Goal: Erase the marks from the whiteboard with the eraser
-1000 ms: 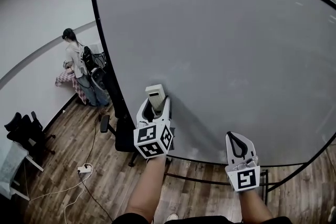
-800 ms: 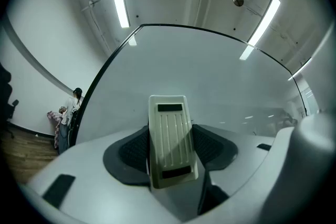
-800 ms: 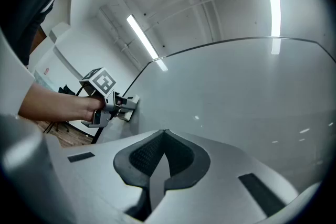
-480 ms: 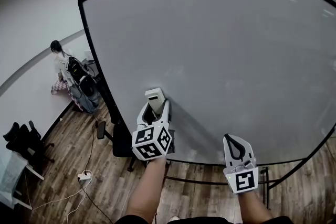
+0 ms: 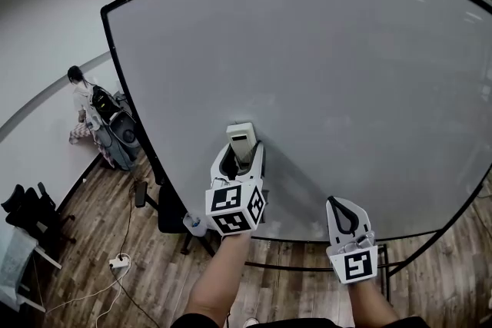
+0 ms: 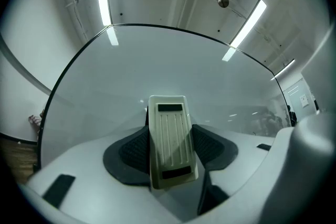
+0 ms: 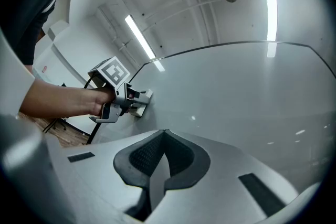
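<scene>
**Head view:** The board looks grey and bare to us. We find no marks on it, so we judge the wiping done or nearly so. Our left gripper is clamped on the eraser, which sits low on the board, near 6 o'clock. The right gripper hangs at 5 o'clock, jaws together, holding nothing. The board's right edge is cut off, so marks there would escape us.

**Left gripper view:** The eraser stands upright between the jaws with its ribbed back toward us. Its wiping face is hidden.

**Right gripper view:** The jaws meet with nothing between them. At 10 o'clock the eraser seems pressed to the board. We cannot tell faint streaks, if any, from reflections.
</scene>
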Demonstrator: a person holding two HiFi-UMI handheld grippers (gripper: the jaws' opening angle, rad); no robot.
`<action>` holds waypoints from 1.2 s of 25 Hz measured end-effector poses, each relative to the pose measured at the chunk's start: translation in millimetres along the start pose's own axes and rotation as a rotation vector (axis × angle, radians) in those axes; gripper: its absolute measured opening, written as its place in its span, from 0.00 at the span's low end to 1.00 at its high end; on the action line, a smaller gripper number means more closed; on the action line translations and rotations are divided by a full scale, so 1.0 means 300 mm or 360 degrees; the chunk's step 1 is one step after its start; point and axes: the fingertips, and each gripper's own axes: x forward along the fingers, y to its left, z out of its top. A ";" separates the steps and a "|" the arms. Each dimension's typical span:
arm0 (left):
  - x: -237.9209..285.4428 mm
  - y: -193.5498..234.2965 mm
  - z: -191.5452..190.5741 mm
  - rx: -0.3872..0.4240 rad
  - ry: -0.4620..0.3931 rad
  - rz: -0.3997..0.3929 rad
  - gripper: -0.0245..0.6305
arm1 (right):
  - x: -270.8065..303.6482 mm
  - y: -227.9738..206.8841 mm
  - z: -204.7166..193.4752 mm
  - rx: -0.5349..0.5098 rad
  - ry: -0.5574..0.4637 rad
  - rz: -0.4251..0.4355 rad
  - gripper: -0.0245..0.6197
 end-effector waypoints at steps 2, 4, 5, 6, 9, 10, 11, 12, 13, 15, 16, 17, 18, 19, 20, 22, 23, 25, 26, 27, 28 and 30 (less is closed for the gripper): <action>0.009 -0.050 0.004 0.0026 -0.0007 -0.0023 0.45 | -0.023 -0.025 -0.006 -0.0007 0.0009 -0.0014 0.07; 0.014 -0.108 0.009 0.0048 -0.0012 -0.0050 0.45 | -0.057 -0.054 -0.008 -0.0007 0.0015 -0.0034 0.07; 0.016 -0.141 0.013 0.0057 -0.0015 -0.0067 0.45 | -0.076 -0.071 -0.008 -0.0005 0.0017 -0.0047 0.07; 0.018 -0.174 0.016 0.0073 -0.0017 -0.0085 0.45 | -0.094 -0.087 -0.007 -0.0003 0.0018 -0.0061 0.07; 0.028 -0.285 0.022 0.0187 -0.0015 -0.0144 0.45 | -0.140 -0.135 -0.009 -0.0014 0.0028 -0.0099 0.07; 0.031 -0.326 0.021 0.0233 -0.0012 -0.0162 0.45 | -0.155 -0.150 -0.009 -0.0022 0.0029 -0.0108 0.07; 0.034 -0.366 0.020 0.0271 -0.0008 -0.0182 0.45 | -0.170 -0.166 -0.009 -0.0029 0.0028 -0.0118 0.07; 0.036 -0.406 0.018 0.0300 -0.0003 -0.0205 0.45 | -0.186 -0.181 -0.009 -0.0035 0.0029 -0.0128 0.07; 0.039 -0.446 0.016 0.0323 0.0001 -0.0229 0.45 | -0.202 -0.196 -0.010 -0.0039 0.0034 -0.0138 0.07; 0.045 -0.518 0.012 0.0366 0.0003 -0.0272 0.45 | -0.231 -0.224 -0.013 -0.0041 0.0043 -0.0162 0.07; 0.049 -0.549 0.010 0.0381 0.0002 -0.0289 0.45 | -0.244 -0.239 -0.014 -0.0041 0.0046 -0.0174 0.07; 0.054 -0.579 0.008 0.0397 0.0000 -0.0307 0.45 | -0.257 -0.254 -0.016 -0.0041 0.0047 -0.0187 0.07; 0.058 -0.611 0.006 0.0416 -0.0004 -0.0328 0.45 | -0.271 -0.269 -0.017 -0.0043 0.0048 -0.0199 0.07; 0.062 -0.646 0.001 0.0441 -0.0009 -0.0350 0.45 | -0.285 -0.285 -0.018 -0.0045 0.0047 -0.0210 0.07; 0.066 -0.679 -0.007 0.0467 -0.0016 -0.0364 0.45 | -0.300 -0.299 -0.020 -0.0045 0.0048 -0.0221 0.07; 0.075 -0.734 -0.036 0.0494 -0.0021 -0.0374 0.45 | -0.332 -0.323 -0.023 -0.0046 0.0055 -0.0242 0.07; 0.077 -0.759 -0.050 0.0501 -0.0019 -0.0382 0.45 | -0.349 -0.334 -0.026 -0.0048 0.0065 -0.0253 0.07; 0.080 -0.817 -0.068 0.0540 -0.0014 -0.0411 0.45 | -0.386 -0.357 -0.033 -0.0054 0.0094 -0.0277 0.07; 0.082 -0.852 -0.075 0.0569 -0.0012 -0.0433 0.45 | -0.402 -0.371 -0.034 -0.0057 0.0100 -0.0291 0.07; 0.084 -0.891 -0.083 0.0598 -0.0010 -0.0456 0.45 | -0.418 -0.386 -0.034 -0.0057 0.0099 -0.0307 0.07; 0.085 -0.931 -0.093 0.0625 -0.0007 -0.0480 0.45 | -0.433 -0.401 -0.035 -0.0051 0.0099 -0.0325 0.07; 0.085 -1.013 -0.117 0.0666 0.0004 -0.0537 0.45 | -0.468 -0.429 -0.042 -0.0046 0.0113 -0.0358 0.07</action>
